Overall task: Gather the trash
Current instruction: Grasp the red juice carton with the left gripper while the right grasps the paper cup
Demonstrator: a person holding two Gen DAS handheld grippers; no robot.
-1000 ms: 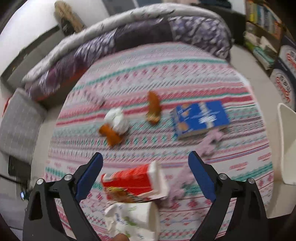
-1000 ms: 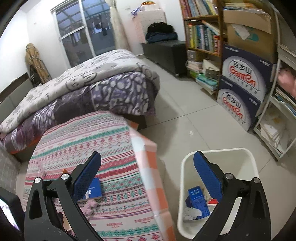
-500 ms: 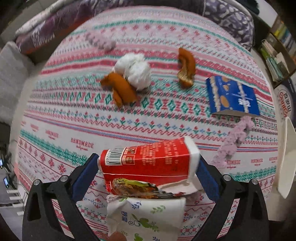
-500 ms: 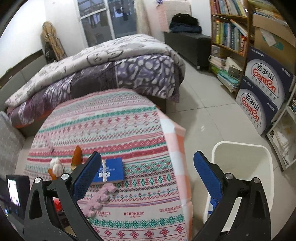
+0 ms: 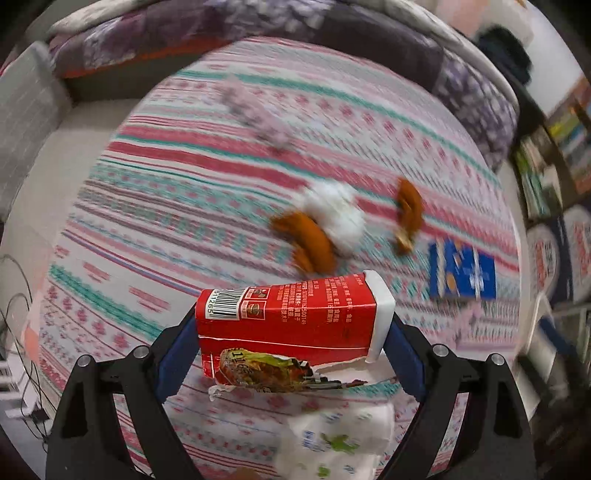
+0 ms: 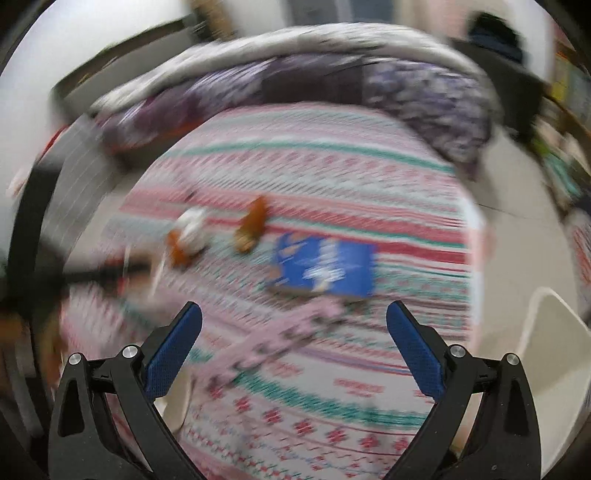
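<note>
A red carton (image 5: 291, 321) with a torn wrapper lies crosswise between the fingers of my left gripper (image 5: 290, 350). The jaws are closing, and both blue pads sit against the carton's ends. A white printed tissue pack (image 5: 332, 439) lies just under it. My right gripper (image 6: 293, 347) hangs open over the patterned tablecloth (image 6: 332, 166) with nothing between its fingers. A pink strip (image 6: 280, 343) lies below it, and a blue box (image 6: 325, 266) lies just beyond. Orange peels (image 5: 314, 240) and a white tissue wad (image 5: 336, 214) lie mid-table.
A white bin (image 6: 546, 325) stands on the floor to the right of the table. A folded quilt (image 5: 332, 33) lies behind the table. Bookshelves and cartons (image 5: 554, 240) line the right side. Cables (image 5: 22, 332) trail at the left. Another peel (image 5: 408, 210) lies near the blue box (image 5: 461, 273).
My left gripper moved down over the red carton, which now fills the gap between its pads. My right gripper swung left from the bin to above the table. Both views rolled.
</note>
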